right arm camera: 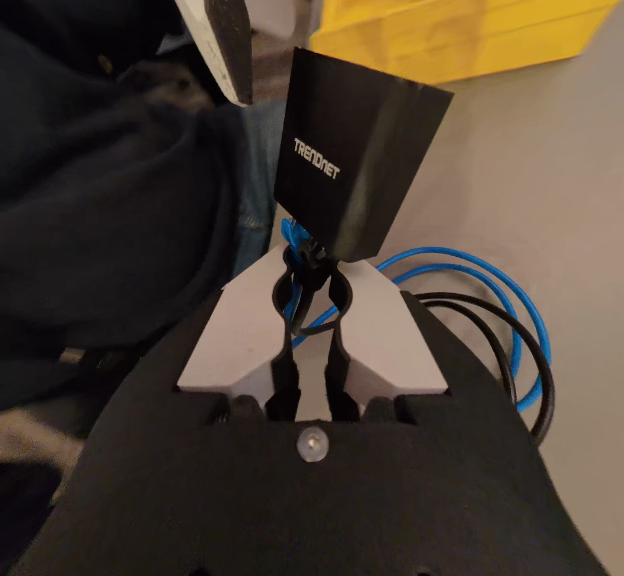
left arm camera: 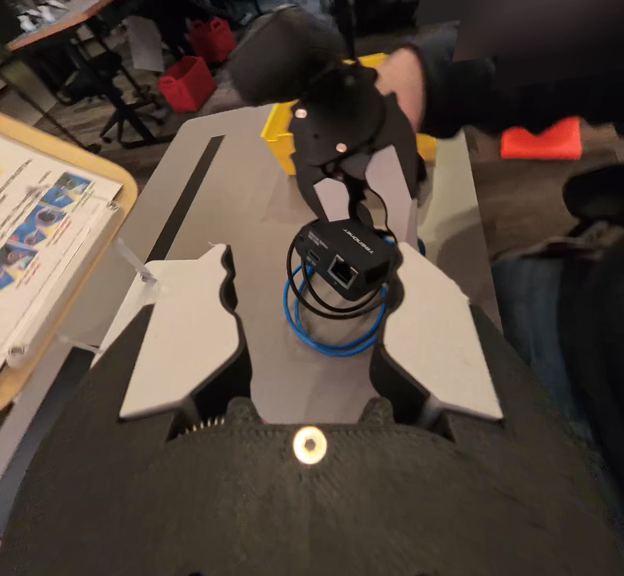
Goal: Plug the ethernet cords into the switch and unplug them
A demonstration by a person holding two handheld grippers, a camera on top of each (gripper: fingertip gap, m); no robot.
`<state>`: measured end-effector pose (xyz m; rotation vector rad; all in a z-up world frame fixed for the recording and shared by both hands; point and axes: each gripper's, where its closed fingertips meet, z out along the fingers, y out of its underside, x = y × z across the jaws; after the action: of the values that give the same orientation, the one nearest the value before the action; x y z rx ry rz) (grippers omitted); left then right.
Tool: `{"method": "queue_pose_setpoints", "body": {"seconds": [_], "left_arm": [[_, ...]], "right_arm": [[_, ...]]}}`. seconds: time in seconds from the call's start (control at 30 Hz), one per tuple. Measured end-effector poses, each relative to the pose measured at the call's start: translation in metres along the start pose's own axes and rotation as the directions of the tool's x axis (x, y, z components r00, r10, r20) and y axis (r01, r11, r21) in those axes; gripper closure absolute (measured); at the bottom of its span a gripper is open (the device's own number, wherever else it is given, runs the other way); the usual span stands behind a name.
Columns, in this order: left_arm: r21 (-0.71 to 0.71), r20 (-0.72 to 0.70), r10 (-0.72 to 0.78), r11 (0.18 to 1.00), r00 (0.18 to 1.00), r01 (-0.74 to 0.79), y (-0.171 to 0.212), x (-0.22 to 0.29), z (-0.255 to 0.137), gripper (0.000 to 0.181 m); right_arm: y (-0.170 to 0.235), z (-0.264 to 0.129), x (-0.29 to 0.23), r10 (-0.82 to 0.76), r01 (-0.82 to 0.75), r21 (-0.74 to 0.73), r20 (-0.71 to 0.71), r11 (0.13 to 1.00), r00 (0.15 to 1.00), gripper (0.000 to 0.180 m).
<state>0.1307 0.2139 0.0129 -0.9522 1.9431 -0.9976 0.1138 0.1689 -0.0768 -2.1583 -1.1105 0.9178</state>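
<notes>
Nearest my lens, the left hand-held gripper (left arm camera: pixel 312 293) has its white, scallop-edged fingers spread apart, facing the switch (left arm camera: pixel 347 257), a matte black box on the grey worktop (left arm camera: pixel 236 188). I see the right hand-held gripper (right arm camera: pixel 312 268) clamped on the black cord (right arm camera: pixel 309 289) plug at the switch's rear, over the coiled blue cord (right arm camera: pixel 489 273).

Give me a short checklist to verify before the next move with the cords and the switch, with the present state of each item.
1. Right hand-held gripper closed on the black cord's plug: ok.
2. Plug seated in the switch: cannot tell, the joint is hidden.
3. Left hand-held gripper open around the switch, not clamping it: not ok for pulling.
4. Near port free: ok.
5. Blue cord coiled under the switch, may snag: not ok.
6. Yellow bin apart from the switch: ok.
</notes>
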Motion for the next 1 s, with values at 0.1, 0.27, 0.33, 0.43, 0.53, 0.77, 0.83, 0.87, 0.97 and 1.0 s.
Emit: {"method": "queue_pose_setpoints", "body": {"seconds": [0.1,0.27,0.33,0.43,0.53,0.77,0.83,0.87,0.97,1.0], "left_arm": [[-0.043,-0.121,0.101,0.993,0.987,-0.107,0.003,0.027,0.009,0.082],[-0.050,-0.248,0.155,0.984,0.956,-0.172,0.015,0.063,0.024,0.098],[-0.009,-0.285,0.146,0.988,0.947,-0.155,0.012,0.074,0.023,0.114],[0.009,-0.307,0.121,0.992,0.944,-0.124,0.013,0.081,0.026,0.112],[-0.023,-0.332,0.122,0.990,0.935,-0.137,0.021,0.091,0.031,0.109],[-0.042,-0.285,0.041,0.998,0.958,-0.055,0.028,0.086,0.036,0.103],[-0.032,-0.273,0.033,0.999,0.961,-0.044,0.028,0.087,0.037,0.108],[-0.019,-0.270,0.029,0.999,0.962,-0.035,0.027,0.088,0.038,0.108],[-0.006,-0.268,0.024,1.000,0.963,-0.027,0.024,0.089,0.038,0.108],[0.008,-0.260,0.025,1.000,0.965,-0.023,0.022,0.088,0.038,0.109]], "right_arm": [[0.012,-0.002,-0.017,-0.096,0.115,-0.125,0.149,0.985,0.984,0.165],[0.021,-0.001,-0.034,-0.149,0.228,-0.250,0.300,0.941,0.942,0.165],[0.025,-0.002,-0.038,-0.135,0.239,-0.276,0.347,0.931,0.928,0.165],[0.029,-0.006,-0.045,-0.115,0.251,-0.285,0.420,0.925,0.900,0.165],[0.036,-0.007,-0.048,-0.099,0.267,-0.327,0.451,0.907,0.887,0.166],[0.034,-0.012,-0.047,-0.104,0.258,-0.301,0.445,0.918,0.890,0.165],[0.034,-0.013,-0.047,-0.108,0.260,-0.302,0.440,0.917,0.892,0.166],[0.035,-0.012,-0.047,-0.104,0.259,-0.308,0.440,0.915,0.892,0.166],[0.037,-0.011,-0.048,-0.101,0.259,-0.313,0.443,0.914,0.891,0.166],[0.036,-0.011,-0.048,-0.100,0.257,-0.308,0.445,0.916,0.890,0.166]]}}
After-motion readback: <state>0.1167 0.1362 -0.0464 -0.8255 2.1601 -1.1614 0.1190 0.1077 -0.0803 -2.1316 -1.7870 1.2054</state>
